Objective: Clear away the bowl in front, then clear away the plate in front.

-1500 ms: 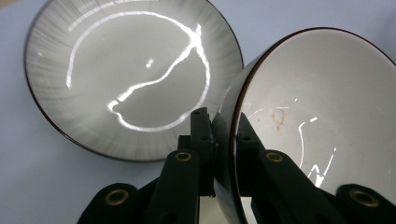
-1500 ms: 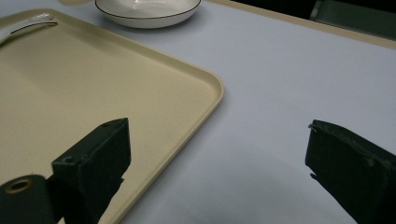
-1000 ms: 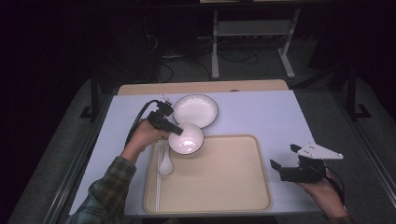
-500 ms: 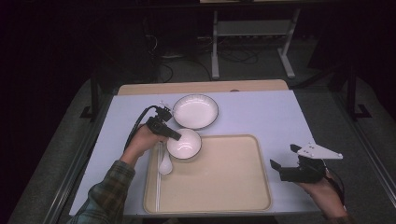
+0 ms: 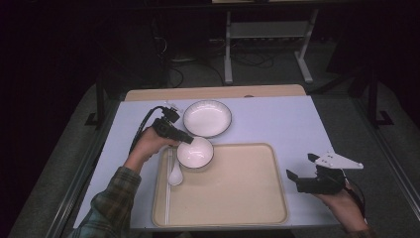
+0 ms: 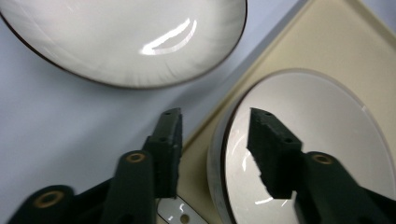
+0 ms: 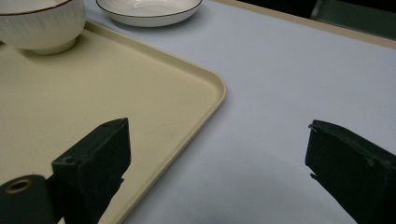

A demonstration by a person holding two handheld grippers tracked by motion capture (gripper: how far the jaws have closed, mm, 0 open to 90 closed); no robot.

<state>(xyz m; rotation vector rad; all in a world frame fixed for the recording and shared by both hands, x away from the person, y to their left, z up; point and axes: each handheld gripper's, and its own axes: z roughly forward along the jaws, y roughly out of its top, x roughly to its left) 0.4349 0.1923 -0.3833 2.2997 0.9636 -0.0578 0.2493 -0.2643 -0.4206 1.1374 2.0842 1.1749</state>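
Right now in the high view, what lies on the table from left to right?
Left gripper → spoon → small bowl in the tray's far-left corner → right gripper, off the tray's right edge.

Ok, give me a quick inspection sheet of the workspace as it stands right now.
Surface: pale blue table, beige tray at its near edge.
Job's things: white bowl sits in the tray's far left corner; white spoon lies beside it on the tray; dark-rimmed white plate on the table behind the tray.
Clutter: nothing seen.
Grippers: left tool has just been opening, jaws straddling the bowl's rim, pads clear of it; right tool open, nothing between its jaws, hovering over the tray's right edge.
Cables: black cable trails from the left tool.
Surroundings: dark room, metal stand and floor cables beyond the table.
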